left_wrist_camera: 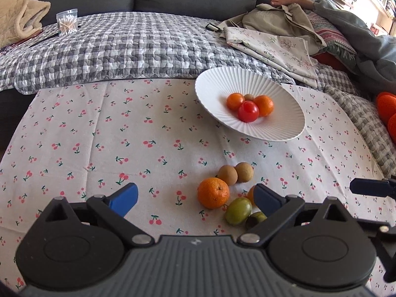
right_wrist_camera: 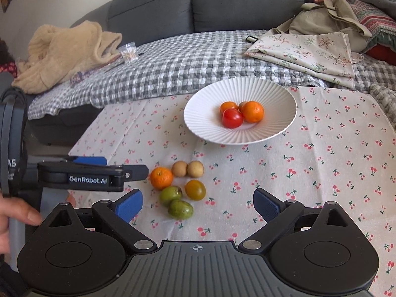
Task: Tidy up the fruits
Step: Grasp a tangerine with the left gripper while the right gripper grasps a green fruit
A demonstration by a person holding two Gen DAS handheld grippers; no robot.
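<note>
White ribbed plate [right_wrist_camera: 198,113] on cherry-print cloth [right_wrist_camera: 321,160] holding 4 fruits, 1 red tomato [right_wrist_camera: 232,118], 6 loose fruits near the plate, 1 mandarin [right_wrist_camera: 161,178], 2 tan longans [right_wrist_camera: 188,169], 2 green [right_wrist_camera: 175,201], left gripper [left_wrist_camera: 195,199] jaws apart, empty, right gripper [right_wrist_camera: 198,204] jaws apart, empty

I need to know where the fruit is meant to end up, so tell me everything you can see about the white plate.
The white plate is round and shallow, with fine ribs fanning from centre to a scalloped rim; it looks ceramic. It sits upright on the cherry-print cloth, near its far edge beside the checked quilt. In its middle huddle a red tomato, two orange fruits and a small brownish one, mostly hidden. Neither tool touches it.
</note>
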